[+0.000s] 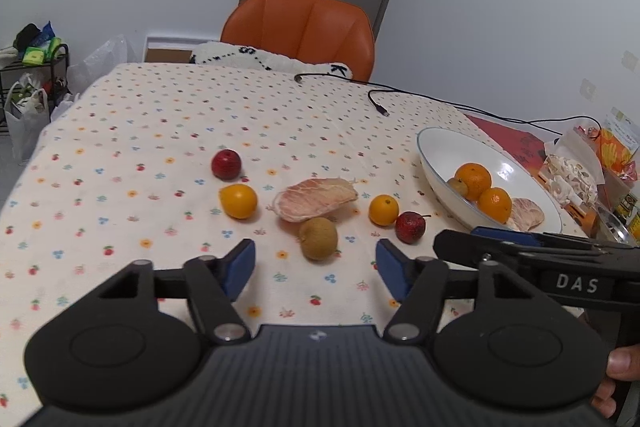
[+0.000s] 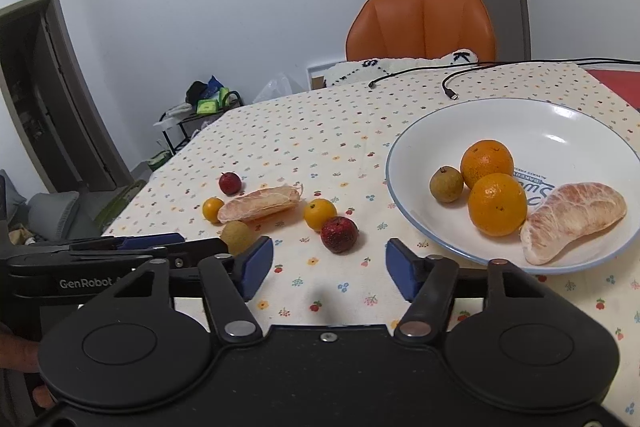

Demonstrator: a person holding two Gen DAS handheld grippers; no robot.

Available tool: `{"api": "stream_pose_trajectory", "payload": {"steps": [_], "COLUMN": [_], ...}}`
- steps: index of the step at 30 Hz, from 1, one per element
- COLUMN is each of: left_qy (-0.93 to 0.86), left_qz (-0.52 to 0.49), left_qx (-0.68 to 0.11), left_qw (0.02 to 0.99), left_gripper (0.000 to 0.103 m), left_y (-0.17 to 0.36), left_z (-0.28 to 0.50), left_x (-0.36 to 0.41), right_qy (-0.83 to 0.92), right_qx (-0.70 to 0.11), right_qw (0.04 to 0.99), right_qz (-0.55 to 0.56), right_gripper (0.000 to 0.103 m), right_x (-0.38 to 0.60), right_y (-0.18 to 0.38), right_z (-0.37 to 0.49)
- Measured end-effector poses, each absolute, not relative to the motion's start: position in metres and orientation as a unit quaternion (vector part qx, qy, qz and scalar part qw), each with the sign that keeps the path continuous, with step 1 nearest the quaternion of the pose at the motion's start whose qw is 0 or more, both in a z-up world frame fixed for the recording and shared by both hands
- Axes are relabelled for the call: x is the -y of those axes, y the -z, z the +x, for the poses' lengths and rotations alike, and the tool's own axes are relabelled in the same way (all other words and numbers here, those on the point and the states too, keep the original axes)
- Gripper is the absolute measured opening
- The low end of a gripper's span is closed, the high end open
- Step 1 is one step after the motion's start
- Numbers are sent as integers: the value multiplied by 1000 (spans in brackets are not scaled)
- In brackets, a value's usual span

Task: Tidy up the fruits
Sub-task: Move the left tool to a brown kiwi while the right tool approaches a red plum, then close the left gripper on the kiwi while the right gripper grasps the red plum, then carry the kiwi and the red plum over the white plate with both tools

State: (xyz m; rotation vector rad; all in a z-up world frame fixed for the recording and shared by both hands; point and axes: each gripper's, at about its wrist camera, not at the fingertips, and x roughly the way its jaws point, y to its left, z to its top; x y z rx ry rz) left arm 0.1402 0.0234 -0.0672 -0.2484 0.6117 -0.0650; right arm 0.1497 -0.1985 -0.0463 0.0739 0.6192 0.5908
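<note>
Both grippers hang low over the near edge of the counter (image 1: pixel 160 115), which is covered with a cream cloth dotted with little flowers and cherries. The left gripper (image 1: pixel 315 269) has its blue-padded jaws spread wide with nothing between them, and the right gripper (image 2: pixel 329 263) is likewise wide open and empty, sitting just to the right of the left one.

Loose fruit lies on the cloth ahead of them. A brown round fruit (image 1: pixel 318 238) sits closest to the left gripper, touching or nearly touching the near edge of a peeled pomelo segment (image 1: pixel 316 202). Left of the segment is a small orange (image 1: pixel 238 201), with a red fruit (image 1: pixel 226 164) just behind it. To the right of the segment lie another small orange (image 1: pixel 383 209) and a second red fruit (image 2: pixel 339 233), the two just beside each other.

A white bowl (image 2: pixel 560 123) with a thin blue rim stands on the right side of the counter. Inside it are two oranges (image 2: pixel 497 204) pressed together, a small brown fruit (image 2: pixel 446 184) to their left, and a second pomelo piece (image 2: pixel 574 221) leaning against the nearer orange.

Two black cables (image 2: pixel 472 71) trail across the far part of the cloth, and an orange chair (image 1: pixel 298 27) stands behind the counter.
</note>
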Motion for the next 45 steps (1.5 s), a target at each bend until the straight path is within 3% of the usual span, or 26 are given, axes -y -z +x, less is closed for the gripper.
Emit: {"api": "stream_pose_trajectory", "payload": {"steps": [5,12,17,19,26,30,45], "left_qy": [31,28,32,28,21,20,26], "left_qz": [-122,-117,-117,-112,-119,-118,-113], "left_qx": [-301,-302,-308,-307,-306,-303,-277], "left_qw": [945,946,943,945,944,945,954], "left_gripper": [53,44,25,23,22,22,22], "left_y": [69,73,78,79,76,74,53], "left_z": [147,154,161,161,158,154,144], "left_x": [-20,-17,-18,-18,-21,-20,-13], "right_qy": [-278,-270,-262,-257,-249,-248,-265], "right_qx": [-306,-308,-307,-304,-308,-311,-283], "right_qw": [910,912,915,917,918,917,922], "right_qz": [28,12,-8,-13,-26,-25,1], "right_gripper": [49,48,47,47,38,23,23], "right_x": [193,184,171,168,161,162,179], "right_y": [49,50,49,49,56,59,38], "right_z": [155,160,163,164,169,170,150]}}
